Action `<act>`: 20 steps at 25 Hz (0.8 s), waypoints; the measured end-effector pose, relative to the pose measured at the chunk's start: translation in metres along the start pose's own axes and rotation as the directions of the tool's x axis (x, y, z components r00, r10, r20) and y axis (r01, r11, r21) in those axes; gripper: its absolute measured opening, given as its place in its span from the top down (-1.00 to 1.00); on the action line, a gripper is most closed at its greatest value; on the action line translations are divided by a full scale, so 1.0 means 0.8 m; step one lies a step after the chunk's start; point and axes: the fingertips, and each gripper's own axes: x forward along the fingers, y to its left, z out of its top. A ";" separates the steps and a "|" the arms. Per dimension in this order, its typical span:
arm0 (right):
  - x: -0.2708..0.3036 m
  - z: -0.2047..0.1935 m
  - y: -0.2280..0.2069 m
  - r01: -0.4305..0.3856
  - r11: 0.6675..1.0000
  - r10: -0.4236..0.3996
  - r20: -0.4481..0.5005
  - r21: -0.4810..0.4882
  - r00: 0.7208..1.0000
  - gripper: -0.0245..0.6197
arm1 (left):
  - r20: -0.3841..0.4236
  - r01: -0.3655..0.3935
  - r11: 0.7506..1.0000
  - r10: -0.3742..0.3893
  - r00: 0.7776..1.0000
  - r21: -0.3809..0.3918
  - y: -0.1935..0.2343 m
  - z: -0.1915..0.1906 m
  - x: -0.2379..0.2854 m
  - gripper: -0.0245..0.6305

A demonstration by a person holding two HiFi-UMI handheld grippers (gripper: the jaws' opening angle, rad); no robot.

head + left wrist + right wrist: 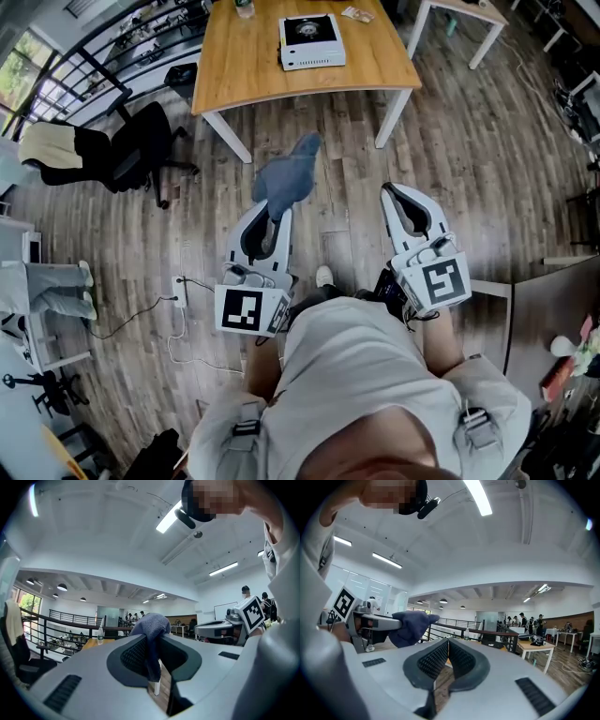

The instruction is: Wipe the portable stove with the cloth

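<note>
— Left gripper (275,214) pinches the cloth (289,178), bunched beyond its jaws, ready for wiping.
— Right gripper (397,193) is closed, empty; the portable stove (312,40) sits on the far table (246,70), well apart.

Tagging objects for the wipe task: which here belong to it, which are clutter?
Job: cloth, in the shut left gripper; portable stove on the table; right gripper, shut, empty.
Lying about: office chair; floor power strip; bottle on the table.

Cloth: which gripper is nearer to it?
Left. The left gripper is shut on the cloth; the right gripper is off to the cloth's right, not touching it, jaws together on nothing.
</note>
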 end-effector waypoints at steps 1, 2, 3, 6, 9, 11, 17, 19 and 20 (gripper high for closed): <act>0.007 0.000 0.002 -0.001 1.000 0.001 -0.001 -0.004 1.000 0.86 | -0.001 0.003 1.000 -0.003 1.000 0.001 0.007 0.000 0.003 0.69; 0.014 0.001 0.004 -0.002 1.000 0.002 -0.002 -0.007 1.000 0.86 | -0.002 0.007 1.000 -0.007 1.000 0.001 0.013 -0.001 0.006 0.69; 0.020 0.001 0.004 -0.003 1.000 0.003 -0.004 -0.011 1.000 0.86 | -0.003 0.010 1.000 -0.010 1.000 0.000 0.018 -0.002 0.009 0.69; 0.037 -0.003 -0.001 0.000 1.000 0.000 -0.019 -0.008 1.000 0.86 | -0.009 0.011 1.000 -0.012 1.000 -0.007 0.032 -0.004 0.025 0.69; 0.054 -0.005 -0.007 -0.003 1.000 0.002 -0.034 -0.009 0.999 0.86 | -0.015 0.015 1.000 -0.015 1.000 -0.014 0.042 -0.004 0.042 0.69; 0.067 -0.005 -0.015 -0.004 1.000 0.004 -0.040 -0.001 0.999 0.86 | -0.016 0.018 1.000 -0.018 1.000 -0.015 0.046 -0.003 0.057 0.69; 0.111 -0.011 -0.049 -0.039 0.999 0.040 -0.034 0.018 0.999 0.86 | -0.032 -0.002 1.000 0.002 1.000 0.001 0.054 -0.011 0.117 0.69; 0.129 -0.013 -0.063 -0.058 0.998 0.059 -0.031 0.022 0.998 0.86 | -0.036 -0.015 1.000 0.015 0.999 0.001 0.060 -0.014 0.139 0.69; 0.138 -0.014 -0.071 -0.068 0.997 0.069 -0.030 0.021 0.997 0.86 | -0.039 -0.019 1.000 0.019 0.999 0.001 0.063 -0.015 0.151 0.69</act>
